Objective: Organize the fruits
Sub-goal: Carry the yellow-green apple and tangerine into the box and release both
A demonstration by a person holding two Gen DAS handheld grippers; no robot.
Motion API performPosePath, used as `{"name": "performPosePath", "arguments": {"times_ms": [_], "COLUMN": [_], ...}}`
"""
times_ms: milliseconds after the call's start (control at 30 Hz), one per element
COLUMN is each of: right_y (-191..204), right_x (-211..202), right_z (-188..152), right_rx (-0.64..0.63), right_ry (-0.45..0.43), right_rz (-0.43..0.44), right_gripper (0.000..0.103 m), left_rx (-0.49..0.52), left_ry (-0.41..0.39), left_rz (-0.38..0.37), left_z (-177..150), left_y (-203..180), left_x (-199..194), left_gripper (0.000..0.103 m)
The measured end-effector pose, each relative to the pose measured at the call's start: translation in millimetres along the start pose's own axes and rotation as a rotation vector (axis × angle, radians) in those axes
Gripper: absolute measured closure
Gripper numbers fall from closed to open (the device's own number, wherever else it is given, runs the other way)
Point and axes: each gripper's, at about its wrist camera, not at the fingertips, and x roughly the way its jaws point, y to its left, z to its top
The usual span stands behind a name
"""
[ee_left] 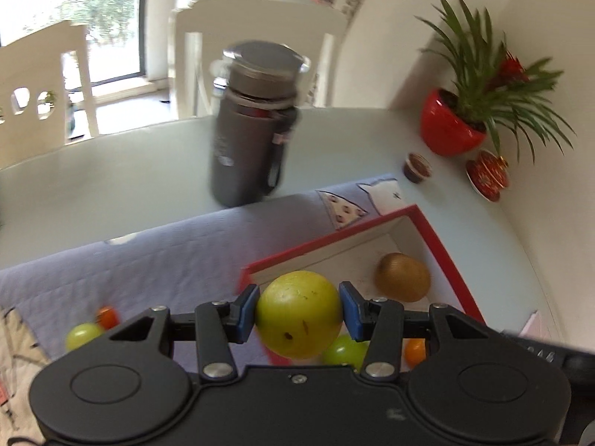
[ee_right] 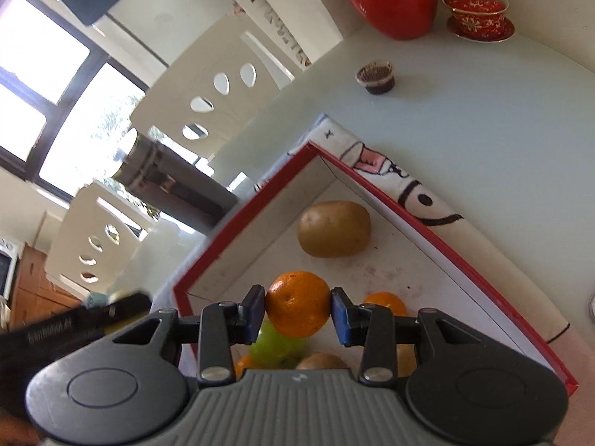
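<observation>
My left gripper (ee_left: 299,314) is shut on a yellow-green round fruit (ee_left: 299,314), held over the near-left corner of a red-rimmed white box (ee_left: 327,239). Inside the box lie a brown kiwi (ee_left: 403,277), a green fruit (ee_left: 344,349) and a small orange one (ee_left: 414,351). Two small fruits, green (ee_left: 82,334) and orange-red (ee_left: 107,316), rest on the purple cloth (ee_left: 167,252) at left. My right gripper (ee_right: 298,303) is shut on an orange (ee_right: 298,303) above the same box (ee_right: 427,219), over a green fruit (ee_right: 275,345), a kiwi (ee_right: 334,228) and another orange (ee_right: 386,303).
A dark grey flask (ee_left: 253,122) stands on the pale table (ee_left: 111,171) beyond the cloth. A red plant pot (ee_left: 448,128), a red lidded cup (ee_left: 489,174) and a small sauce tub (ee_left: 418,167) sit by the wall. White chairs (ee_left: 44,74) stand behind the table.
</observation>
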Motion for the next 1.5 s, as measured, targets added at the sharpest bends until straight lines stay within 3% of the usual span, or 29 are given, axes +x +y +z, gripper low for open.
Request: {"name": "performPosePath", "arguments": {"times_ms": [333, 700, 967, 1500], "right_y": [22.3, 23.1, 25.0, 35.5], "right_x": [34.1, 54.8, 56.4, 30.3], "right_z": [-6.1, -5.6, -5.4, -9.7], "right_rx": [-0.181, -0.226, -0.241, -0.241], "right_ry": [0.067, 0.124, 0.128, 0.104], "right_rz": [-0.092, -0.130, -0.141, -0.101], "right_gripper": [0.063, 0.062, 0.061, 0.060], "left_rx": [0.073, 0.085, 0.096, 0.123], "left_ry": [0.119, 0.189, 0.200, 0.137], "left_rz": [-0.035, -0.056, -0.046, -0.012], "left_z": [6.6, 3.2, 1.3, 7.9], "left_y": [-25.9, -27.2, -28.7, -26.8], "left_x": [69.7, 105.3, 107.8, 76.5], "left_gripper": [0.048, 0.048, 0.047, 0.044]}}
